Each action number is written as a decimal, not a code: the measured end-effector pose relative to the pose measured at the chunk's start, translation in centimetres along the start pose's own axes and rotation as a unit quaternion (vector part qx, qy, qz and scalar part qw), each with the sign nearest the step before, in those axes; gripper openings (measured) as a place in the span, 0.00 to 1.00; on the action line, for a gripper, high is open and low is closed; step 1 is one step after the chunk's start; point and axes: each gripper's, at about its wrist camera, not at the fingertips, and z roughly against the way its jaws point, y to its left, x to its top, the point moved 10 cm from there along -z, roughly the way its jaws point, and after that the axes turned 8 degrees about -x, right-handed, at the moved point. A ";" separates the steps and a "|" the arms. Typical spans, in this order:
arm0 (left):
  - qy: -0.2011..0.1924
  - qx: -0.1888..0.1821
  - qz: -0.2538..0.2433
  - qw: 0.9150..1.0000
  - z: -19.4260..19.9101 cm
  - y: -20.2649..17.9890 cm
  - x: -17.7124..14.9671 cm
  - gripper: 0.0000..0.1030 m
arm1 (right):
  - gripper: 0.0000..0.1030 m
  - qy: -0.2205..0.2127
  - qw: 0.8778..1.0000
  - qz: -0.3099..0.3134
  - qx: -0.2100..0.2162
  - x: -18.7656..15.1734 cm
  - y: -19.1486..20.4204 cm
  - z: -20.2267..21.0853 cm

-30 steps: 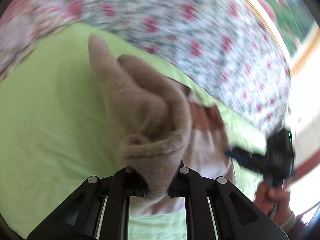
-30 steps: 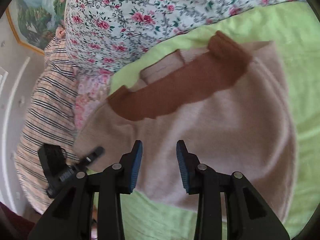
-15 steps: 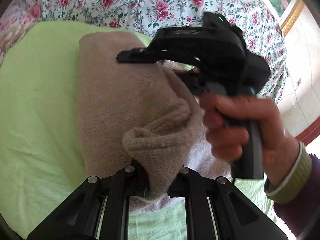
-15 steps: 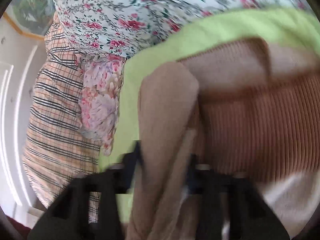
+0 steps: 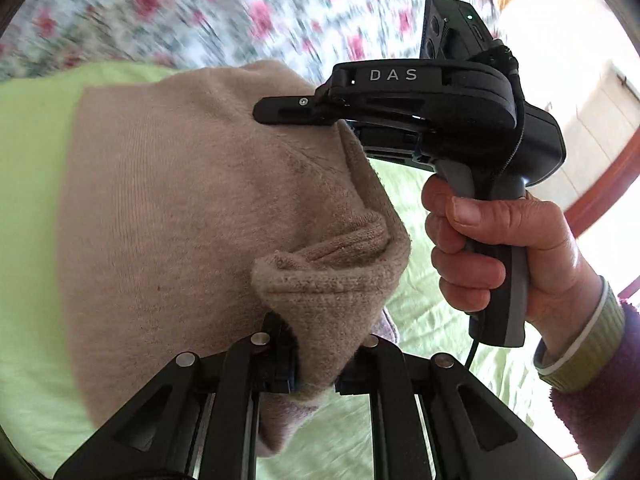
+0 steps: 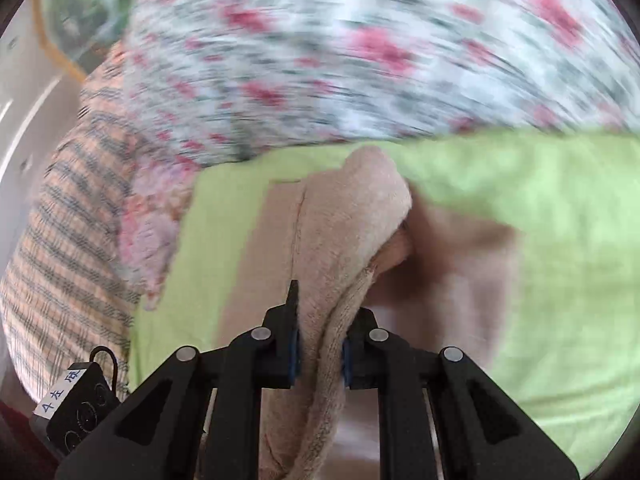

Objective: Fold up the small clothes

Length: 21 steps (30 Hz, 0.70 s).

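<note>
Closest to the lens in the left wrist view, the left gripper [image 5: 316,364] is closed on a bunched corner of the beige knit garment [image 5: 192,216]; the cloth fills the gap between its fingers and hides their pads. From that pinch the garment spreads up the frame toward the upper left, its long axis running from the bottom centre to the top centre, lying over the green sheet [image 5: 32,184]. A paler, pinkish layer peeks out under the gripped fold at the lower centre, but what it belongs to is hard to tell.

At the right of the same view a hand [image 5: 504,256] grips the handle of the right gripper [image 5: 280,110], seen side-on, with its finger lying on the garment's far right edge; its tips are partly covered by cloth. A purple sleeve with a green cuff [image 5: 580,356] is cut off at the frame's right edge.

Likewise in the right wrist view, the right gripper [image 6: 320,354] is clamped on a raised fold of the beige knit garment [image 6: 344,224], which rises from the fingers toward the frame's centre. Beyond it the rest of the cloth is motion-blurred on the green sheet [image 6: 560,200]. Farther off, the floral quilt [image 6: 360,48] across the top and the striped fabric [image 6: 68,208] at the left are smeared.
</note>
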 end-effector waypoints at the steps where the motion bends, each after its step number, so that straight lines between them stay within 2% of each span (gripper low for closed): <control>1: 0.012 0.002 -0.004 1.000 -1.3 -0.1 -0.2 0.10 | 0.17 0.001 1.000 -0.005 -0.004 -0.3 -1.0 -0.2; 5: 0.039 0.010 -0.013 0.999 -3.8 0.1 -0.9 0.11 | 0.17 0.003 1.000 -0.008 -0.026 -1.4 -2.8 -1.1; 9: 0.050 0.000 -0.004 0.999 -4.5 0.5 -1.2 0.14 | 0.18 0.001 0.999 0.005 -0.046 -1.6 -3.1 -1.5; 13: 0.072 -0.030 0.012 0.997 -3.4 0.5 -2.1 0.33 | 0.25 -0.009 0.997 0.005 -0.075 -1.6 -4.2 -1.0; 15: 0.062 -0.031 0.006 0.998 -1.3 0.5 -2.2 0.48 | 0.29 -0.021 0.996 0.006 -0.092 -1.8 -4.6 -0.2; 16: 0.053 -0.030 0.004 0.998 -0.2 0.6 -2.1 0.51 | 0.31 -0.024 0.995 0.003 -0.097 -2.0 -4.7 0.1; 18: 0.035 -0.022 0.007 0.999 1.9 1.3 -2.0 0.61 | 0.47 -0.031 0.994 -0.008 -0.103 -2.5 -4.7 1.1; 21: 0.013 -0.004 0.028 1.000 4.9 3.5 -2.0 0.67 | 0.66 -0.039 0.996 -0.021 -0.082 -3.5 -4.3 1.9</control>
